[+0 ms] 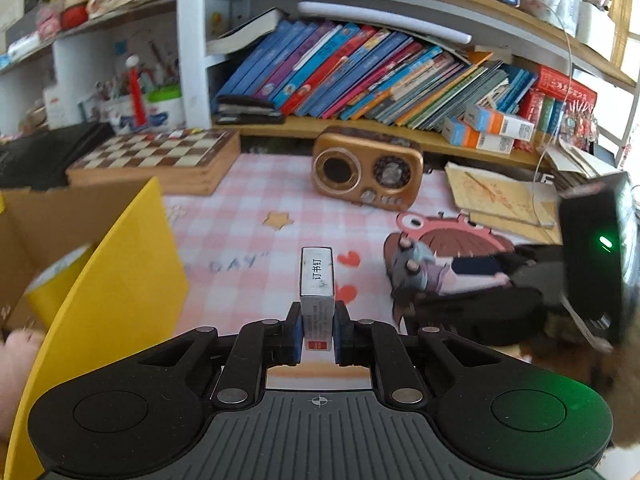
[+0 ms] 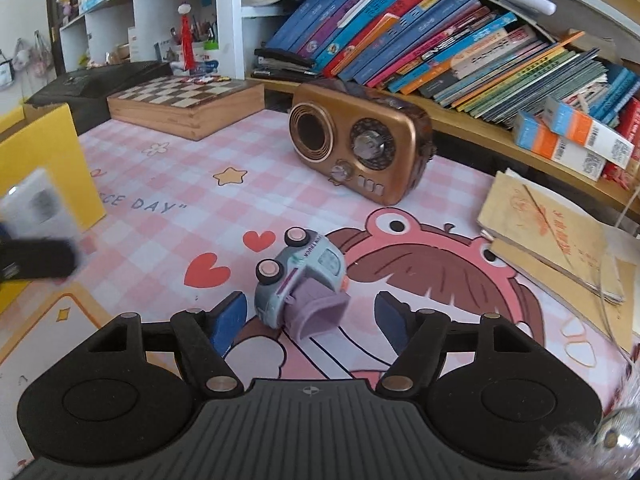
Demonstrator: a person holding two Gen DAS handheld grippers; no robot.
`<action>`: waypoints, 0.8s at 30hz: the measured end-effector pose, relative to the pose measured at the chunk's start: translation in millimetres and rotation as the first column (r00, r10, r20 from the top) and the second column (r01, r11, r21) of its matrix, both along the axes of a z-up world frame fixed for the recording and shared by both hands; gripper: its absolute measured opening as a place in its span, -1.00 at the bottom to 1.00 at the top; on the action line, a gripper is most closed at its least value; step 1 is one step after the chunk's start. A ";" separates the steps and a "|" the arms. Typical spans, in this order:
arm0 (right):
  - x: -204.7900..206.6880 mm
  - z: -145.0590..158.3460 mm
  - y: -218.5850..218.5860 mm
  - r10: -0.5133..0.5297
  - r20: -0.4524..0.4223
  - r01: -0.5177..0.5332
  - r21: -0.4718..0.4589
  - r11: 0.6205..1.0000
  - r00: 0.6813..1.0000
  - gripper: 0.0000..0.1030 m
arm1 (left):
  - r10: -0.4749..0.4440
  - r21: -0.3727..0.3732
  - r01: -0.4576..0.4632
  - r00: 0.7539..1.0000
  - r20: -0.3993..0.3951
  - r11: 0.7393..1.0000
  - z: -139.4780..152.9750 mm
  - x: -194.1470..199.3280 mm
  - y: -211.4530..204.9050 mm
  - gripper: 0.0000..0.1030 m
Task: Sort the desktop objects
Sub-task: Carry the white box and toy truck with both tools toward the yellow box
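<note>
My left gripper (image 1: pixel 317 330) is shut on a small grey staple box (image 1: pixel 317 288) with a red end label, held upright above the pink checked desk mat (image 1: pixel 248 216). A yellow cardboard box (image 1: pixel 116 280) stands open just to its left. My right gripper (image 2: pixel 312 322) is open, its blue pads (image 2: pixel 230 318) on either side of a pale blue toy truck (image 2: pixel 300 280) that lies on its side on the mat. The truck (image 1: pixel 416 270) and right gripper also show at the right of the left wrist view. The staple box shows blurred at the left edge of the right wrist view (image 2: pixel 38 204).
A bronze retro radio (image 2: pixel 360 146) stands at the back of the mat. A wooden chess box (image 2: pixel 184 100) is at the back left. Worn notebooks (image 2: pixel 548 236) lie at the right. Leaning books (image 2: pixel 440 40) fill the shelf behind.
</note>
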State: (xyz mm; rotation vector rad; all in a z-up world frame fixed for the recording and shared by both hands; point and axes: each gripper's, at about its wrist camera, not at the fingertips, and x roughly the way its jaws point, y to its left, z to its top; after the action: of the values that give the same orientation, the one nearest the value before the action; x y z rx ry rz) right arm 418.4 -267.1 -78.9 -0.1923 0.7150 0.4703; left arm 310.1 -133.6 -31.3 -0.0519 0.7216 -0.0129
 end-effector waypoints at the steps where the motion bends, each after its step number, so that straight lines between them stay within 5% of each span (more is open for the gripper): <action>1: 2.2 -1.9 1.2 -0.002 -0.002 0.002 -0.001 1.000 1.000 0.33 | 0.004 -0.005 -0.004 1.000 -0.004 1.000 0.4 -3.2 1.6 -0.75; 8: 14.8 -11.7 3.5 -0.027 -0.028 0.027 0.023 0.999 0.999 0.24 | 0.012 -0.028 -0.012 1.000 0.005 1.000 8.9 -20.1 5.1 -0.75; 11: 15.5 -10.3 5.7 -0.015 -0.026 0.016 0.032 0.999 1.000 -0.01 | 0.010 -0.032 -0.009 1.000 0.015 0.999 13.0 -24.4 4.6 -0.75; 24: -20.3 14.5 -7.5 -0.047 -0.039 0.051 0.091 0.995 0.998 -0.03 | -0.017 -0.043 0.019 0.998 0.053 0.999 24.6 -42.5 2.8 -0.75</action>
State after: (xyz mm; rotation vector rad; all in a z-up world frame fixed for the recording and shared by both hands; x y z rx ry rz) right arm 398.1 -274.6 -64.4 -0.0794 0.7307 0.4600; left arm 267.6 -130.8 -6.7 -0.0866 0.6696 -0.0471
